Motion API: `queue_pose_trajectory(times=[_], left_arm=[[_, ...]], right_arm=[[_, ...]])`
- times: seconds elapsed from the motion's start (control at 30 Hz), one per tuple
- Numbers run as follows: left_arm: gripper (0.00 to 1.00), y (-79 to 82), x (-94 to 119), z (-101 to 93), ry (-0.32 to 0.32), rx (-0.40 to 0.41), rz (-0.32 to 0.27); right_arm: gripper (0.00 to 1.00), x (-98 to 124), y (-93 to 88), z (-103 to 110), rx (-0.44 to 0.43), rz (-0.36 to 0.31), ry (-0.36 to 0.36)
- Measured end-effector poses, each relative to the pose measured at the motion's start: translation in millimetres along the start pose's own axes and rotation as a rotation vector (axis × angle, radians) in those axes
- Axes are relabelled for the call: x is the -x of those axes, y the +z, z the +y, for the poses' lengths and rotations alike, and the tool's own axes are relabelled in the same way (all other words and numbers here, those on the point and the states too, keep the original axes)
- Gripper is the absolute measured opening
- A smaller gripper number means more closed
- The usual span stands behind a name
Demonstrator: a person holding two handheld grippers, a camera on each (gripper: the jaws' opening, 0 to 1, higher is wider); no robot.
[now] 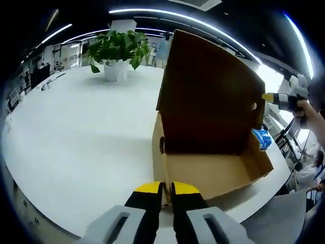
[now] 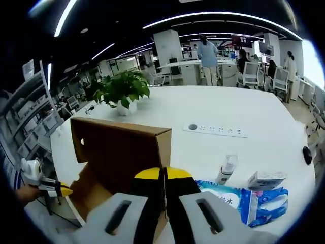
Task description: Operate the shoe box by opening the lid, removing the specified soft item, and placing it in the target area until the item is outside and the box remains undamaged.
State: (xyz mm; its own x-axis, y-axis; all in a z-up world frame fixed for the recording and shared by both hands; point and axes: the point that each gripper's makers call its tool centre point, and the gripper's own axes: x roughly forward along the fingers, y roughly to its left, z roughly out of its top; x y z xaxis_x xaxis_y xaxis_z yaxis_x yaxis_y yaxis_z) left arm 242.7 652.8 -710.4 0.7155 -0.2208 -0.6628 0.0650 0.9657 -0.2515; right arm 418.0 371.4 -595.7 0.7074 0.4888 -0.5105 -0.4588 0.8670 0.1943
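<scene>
Nearest in the left gripper view: left gripper [image 1: 166,189], yellow-tipped black jaws clenched, just before one brown cardboard shoe box [image 1: 213,173] on the white table [image 1: 76,147], lid raised upright. Right gripper [image 2: 165,175] jaws likewise pressed together, gripping nothing, beside the box's top edge. One blue soft wipes pack [image 2: 238,201], one clear bottle [image 2: 227,168], one small carton [image 2: 265,179], one potted green plant [image 2: 122,89].

Bright, even light comes from long ceiling strips [image 1: 167,14] that bend into arcs under strong fisheye distortion. Window glare [image 2: 315,63] bleaches the far right edge. The white table [image 1: 86,132] shines softly; shadows are faint. Edges blur slightly.
</scene>
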Motion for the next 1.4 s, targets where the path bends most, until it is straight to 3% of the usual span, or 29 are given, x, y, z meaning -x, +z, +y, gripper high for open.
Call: queue_pose_trajectory(times=[0.4,0.77,1.23,1.4], left_arm=[[0.06,-1.9,0.9,-2.8,-0.010,-0.016,0.003],[0.07,-2.3,0.7,-2.8,-0.024,-0.038,0.008],[0.07,-2.2,1.7,-3.9,-0.041,-0.047,0.001],[0.08,-3.9,5.6,-7.2,-0.055,-0.084,0.009]], right_arm=[[0.00,31.6,-16.2,7.8,0.019,-0.077,-0.021],[0.00,52.5,-32.1,22.6,0.078,-0.105,-0.025],[0.01,67.9,-55.4,33.7,0.069,-0.134,-0.037],[0.01,71.3,-64.7,36.8,0.092,-0.132,-0.053]])
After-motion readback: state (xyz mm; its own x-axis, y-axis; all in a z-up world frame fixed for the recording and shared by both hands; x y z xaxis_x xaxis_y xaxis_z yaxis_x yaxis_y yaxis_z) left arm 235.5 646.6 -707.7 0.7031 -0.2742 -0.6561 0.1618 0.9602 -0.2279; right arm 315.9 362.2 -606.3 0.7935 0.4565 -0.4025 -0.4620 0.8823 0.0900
